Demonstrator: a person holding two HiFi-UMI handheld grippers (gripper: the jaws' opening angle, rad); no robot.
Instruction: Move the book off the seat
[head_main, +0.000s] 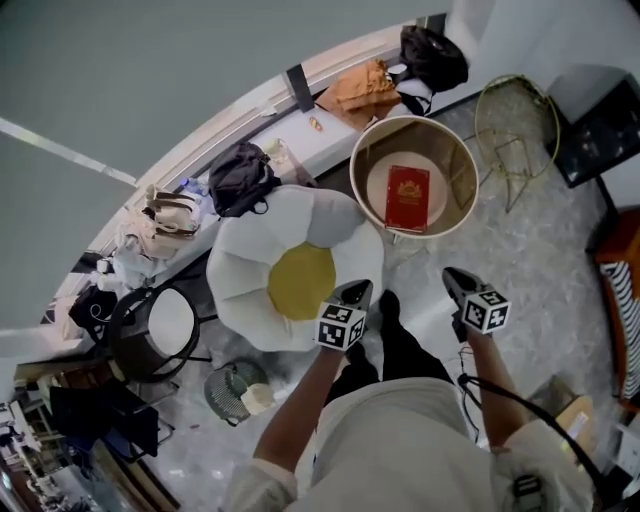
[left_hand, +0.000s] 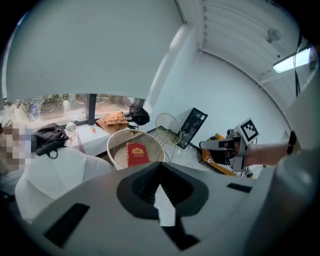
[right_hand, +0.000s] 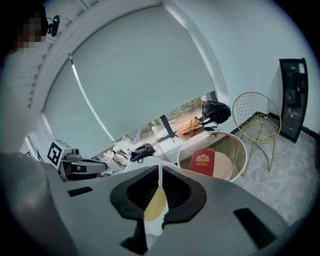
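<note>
Red gold-crested book (head_main: 408, 197) lies in the round beige tub (head_main: 356, 160) just beyond the white flower-shaped seat (head_main: 297, 277).
We hold the left hand-held gripper (head_main: 356, 290) at the seat's near edge and the right hand-held gripper (head_main: 455, 277) to the seat's right, each with jaws closed together, gripping nothing.

Overhead and low views, shared book (head_main: 407, 197)
</note>
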